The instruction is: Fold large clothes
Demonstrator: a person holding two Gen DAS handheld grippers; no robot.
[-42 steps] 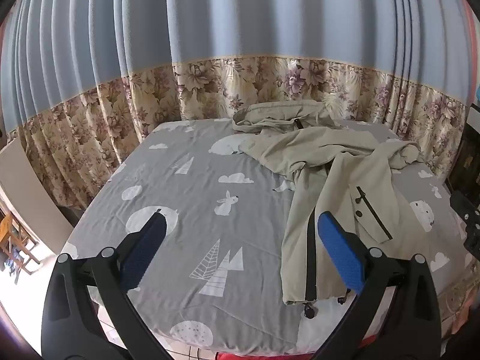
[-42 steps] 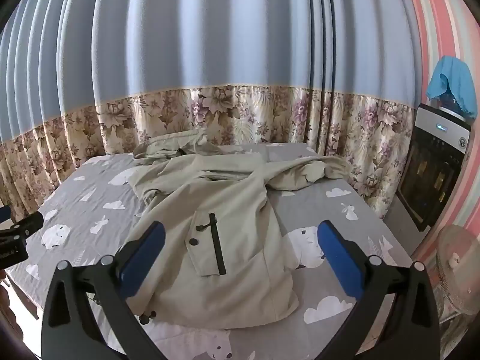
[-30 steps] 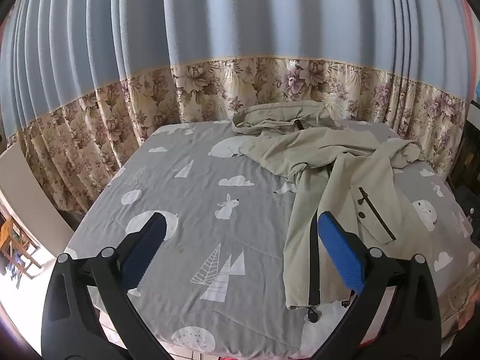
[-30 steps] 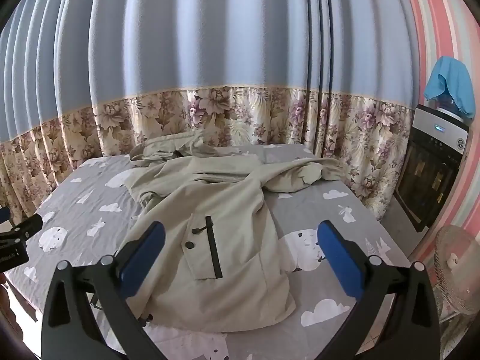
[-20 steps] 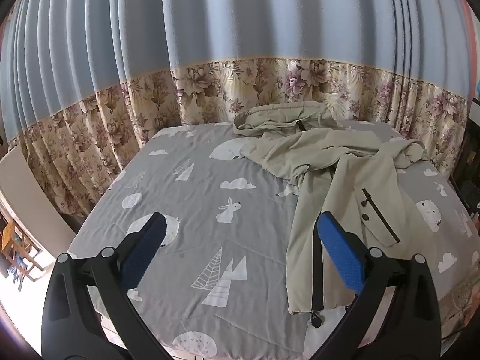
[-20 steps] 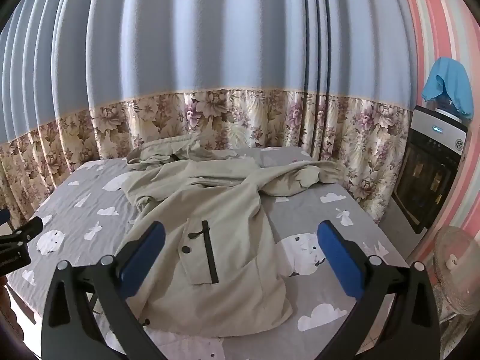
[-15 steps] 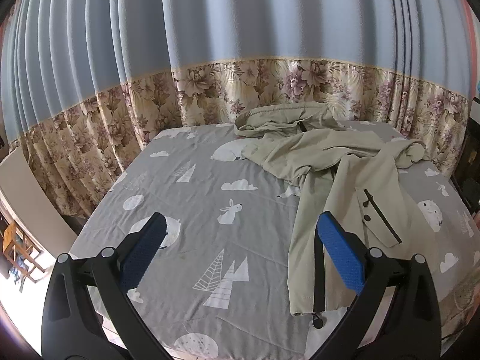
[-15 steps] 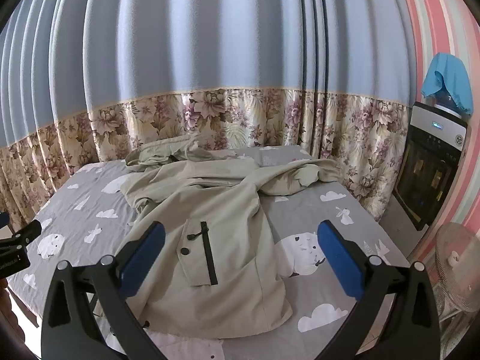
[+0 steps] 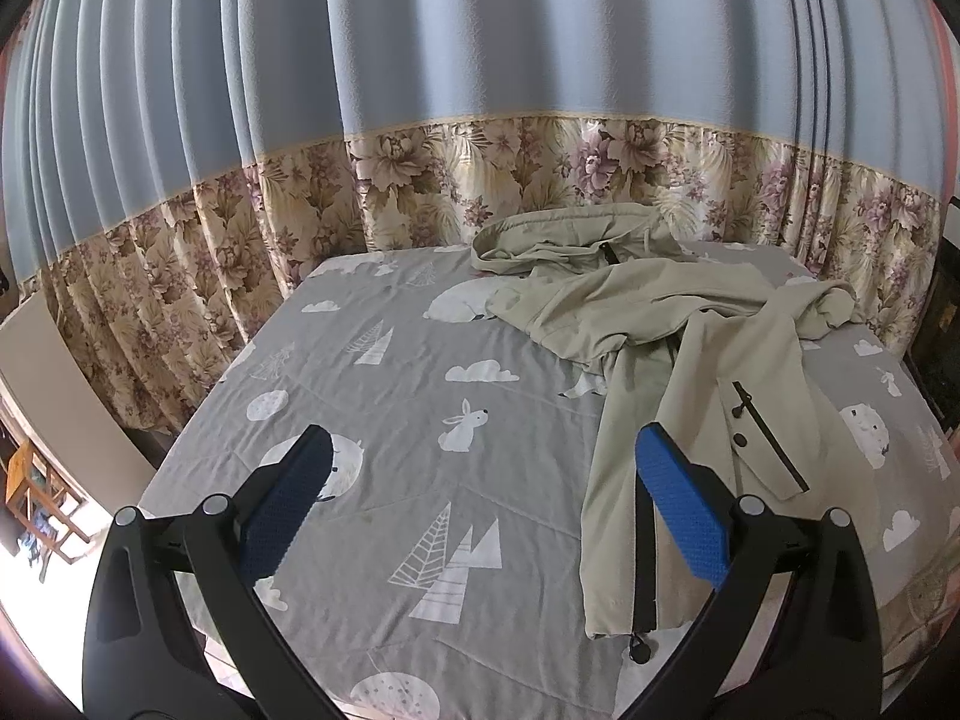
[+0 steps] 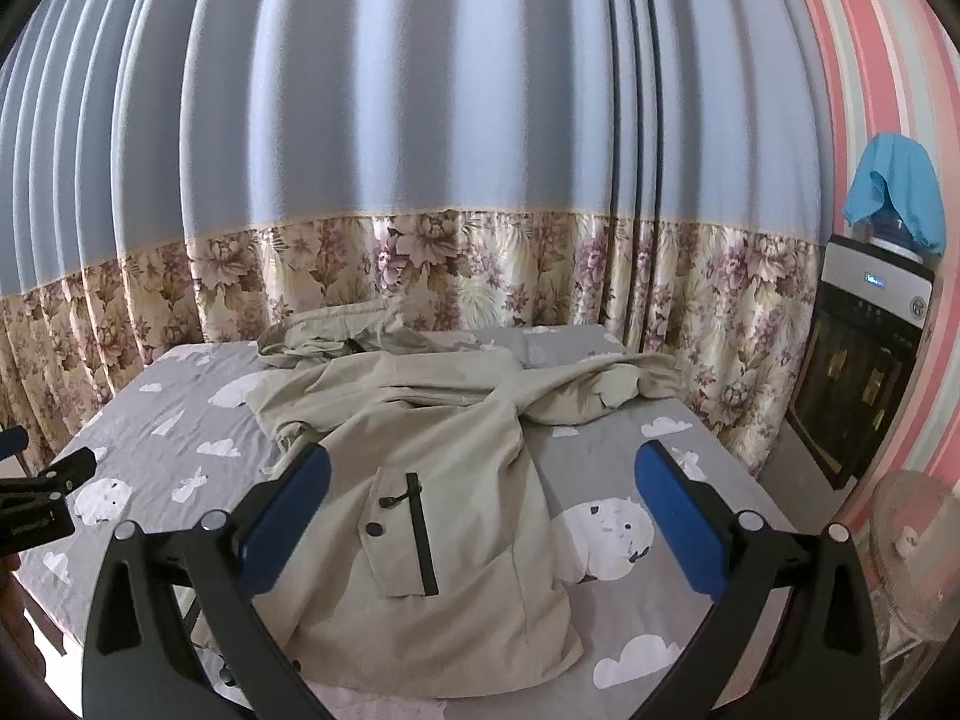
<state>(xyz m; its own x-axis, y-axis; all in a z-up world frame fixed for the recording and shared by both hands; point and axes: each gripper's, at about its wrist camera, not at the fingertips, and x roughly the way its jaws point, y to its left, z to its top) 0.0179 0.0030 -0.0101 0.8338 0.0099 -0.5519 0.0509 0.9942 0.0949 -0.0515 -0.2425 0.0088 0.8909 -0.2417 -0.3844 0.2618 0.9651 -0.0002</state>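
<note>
bed: grey printed sheet, near edge cut off | jacket: beige, rumpled, on the bed's right half, hood at the curtain, one sleeve buried under folds | left gripper: spread wide, empty | right gripper: spread wide, empty, above the jacket

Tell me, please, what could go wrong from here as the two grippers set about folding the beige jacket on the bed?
The jacket lies crumpled, one sleeve thrown across its body, so folding now could trap creases. Its hem sits at the bed's near edge, so a tug could slide it off. Both the left gripper and right gripper are open and might pinch the sheet too.
</note>
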